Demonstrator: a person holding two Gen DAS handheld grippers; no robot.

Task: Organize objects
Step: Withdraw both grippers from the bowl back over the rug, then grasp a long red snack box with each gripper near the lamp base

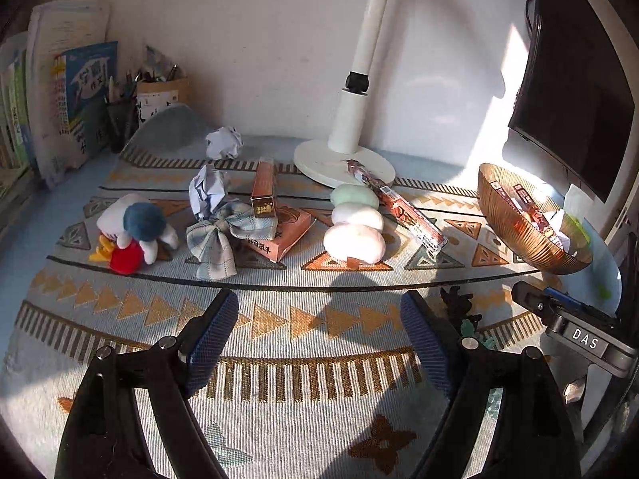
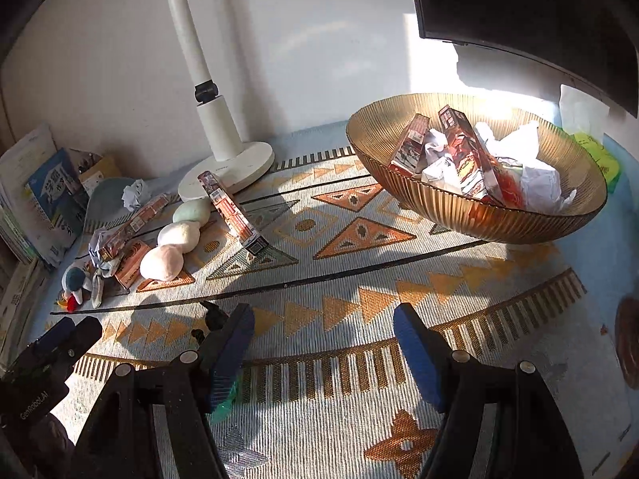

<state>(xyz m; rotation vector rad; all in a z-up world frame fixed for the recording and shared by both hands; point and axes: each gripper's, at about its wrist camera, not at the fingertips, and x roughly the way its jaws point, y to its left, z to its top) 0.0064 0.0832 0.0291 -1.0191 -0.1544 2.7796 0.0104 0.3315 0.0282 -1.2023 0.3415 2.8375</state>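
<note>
Ribbed amber bowl (image 2: 499,223) holding boxes and paper, plush dumplings (image 1: 355,225) on mat

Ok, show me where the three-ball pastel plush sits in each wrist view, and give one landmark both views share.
Left wrist view: the three-ball pastel plush lies centre frame, just in front of the lamp base, beside the long snack box.
Right wrist view: the plush is left of centre, a diagonal row below the lamp base.
Shared landmark: the white lamp base.
</note>
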